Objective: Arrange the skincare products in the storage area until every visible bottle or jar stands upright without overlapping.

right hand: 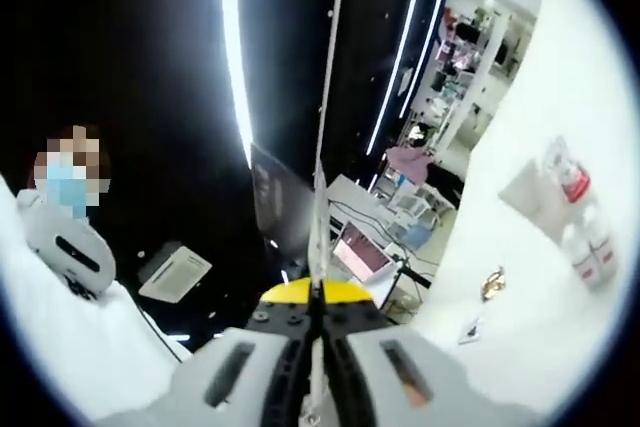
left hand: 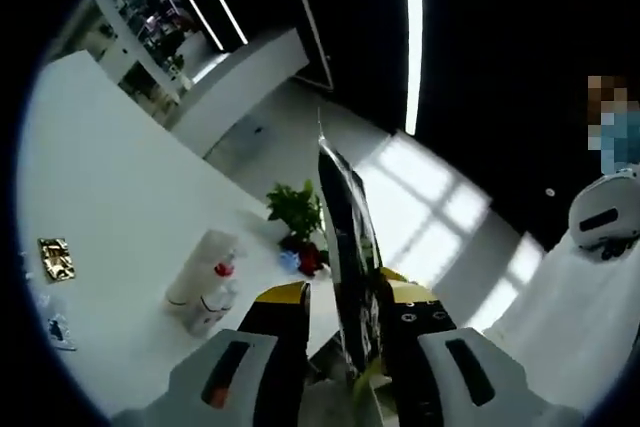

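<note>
Skincare products on the white counter [left hand: 120, 207] are few: in the left gripper view a pale tube-like bottle [left hand: 200, 265] lies tilted beside a smaller clear bottle with a red cap [left hand: 215, 305], the two touching or nearly so. In the right gripper view the same pair [right hand: 575, 212] sits on the white counter [right hand: 520, 277] at the far right, too blurred to tell upright from lying.

A thin, flat dark sachet [left hand: 348, 267] stands edge-on between the left gripper's [left hand: 345, 297] fingers, which are closed against its lower part; its pointed top rises well above the yellow fingertips [left hand: 283, 294]. The right gripper [right hand: 318, 297] has its fingers clenched on a thin, flat packet seen edge-on [right hand: 318, 217], a pale sliver rising straight up from between them.

Farther out on the counter in the left gripper view, a small gold square item [left hand: 56, 258] lies well apart from the bottles, and a potted green plant [left hand: 298, 215] stands at the counter's far edge. A person in white sits at the side of each view, and bright ceiling light strips [left hand: 411, 37] run overhead.
</note>
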A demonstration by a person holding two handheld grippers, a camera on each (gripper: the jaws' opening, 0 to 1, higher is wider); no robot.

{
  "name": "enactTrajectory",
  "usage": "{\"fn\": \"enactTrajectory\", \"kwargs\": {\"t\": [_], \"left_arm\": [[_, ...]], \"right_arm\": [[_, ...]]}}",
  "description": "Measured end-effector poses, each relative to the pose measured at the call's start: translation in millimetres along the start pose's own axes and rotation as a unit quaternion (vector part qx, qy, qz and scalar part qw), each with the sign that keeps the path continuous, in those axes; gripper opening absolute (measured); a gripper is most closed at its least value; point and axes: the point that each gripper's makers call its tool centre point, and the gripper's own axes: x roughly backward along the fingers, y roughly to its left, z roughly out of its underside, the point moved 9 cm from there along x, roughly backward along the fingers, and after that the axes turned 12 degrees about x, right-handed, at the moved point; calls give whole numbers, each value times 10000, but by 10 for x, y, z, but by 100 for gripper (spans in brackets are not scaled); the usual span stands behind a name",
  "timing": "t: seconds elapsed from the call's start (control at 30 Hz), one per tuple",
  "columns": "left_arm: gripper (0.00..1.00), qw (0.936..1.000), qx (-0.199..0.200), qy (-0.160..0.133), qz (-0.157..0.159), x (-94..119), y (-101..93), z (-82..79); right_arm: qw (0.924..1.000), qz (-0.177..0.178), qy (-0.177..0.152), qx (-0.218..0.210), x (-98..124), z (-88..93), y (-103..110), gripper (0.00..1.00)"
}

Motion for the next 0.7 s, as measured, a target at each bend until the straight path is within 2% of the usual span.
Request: {"fn": "enactTrajectory", "kwargs": {"t": [0.13, 0.23, 0.37, 0.43, 0.47, 0.57, 0.7], "left_arm": [[24, 9999, 90, 55, -46, 22, 28, 95], [20, 9997, 238, -48, -71, 61, 57, 117], [10, 9992, 379, -139, -55, 88, 61, 100], [2, 9989, 412, -208, -3, 93, 49, 88], [3, 9984, 516, -232, 53, 89, 41, 82], [2, 9984, 500, -249, -3, 88, 52, 87], [1, 9978, 587, -291, 27, 94, 62, 98]], "right_arm": [[9998, 188, -33, -40, -8, 4, -50, 1], [9993, 365, -41, -58, 3, 13, -108, 1], [9986, 525, 29, -44, 11, 34, -144, 1], [9970, 761, 144, 42, 22, 57, -194, 3], [9957, 883, 262, 101, 25, 79, -212, 4], [9939, 1007, 279, 364, 13, 80, -222, 7], [9900, 1155, 517, 618, 20, 99, -226, 12]]}}
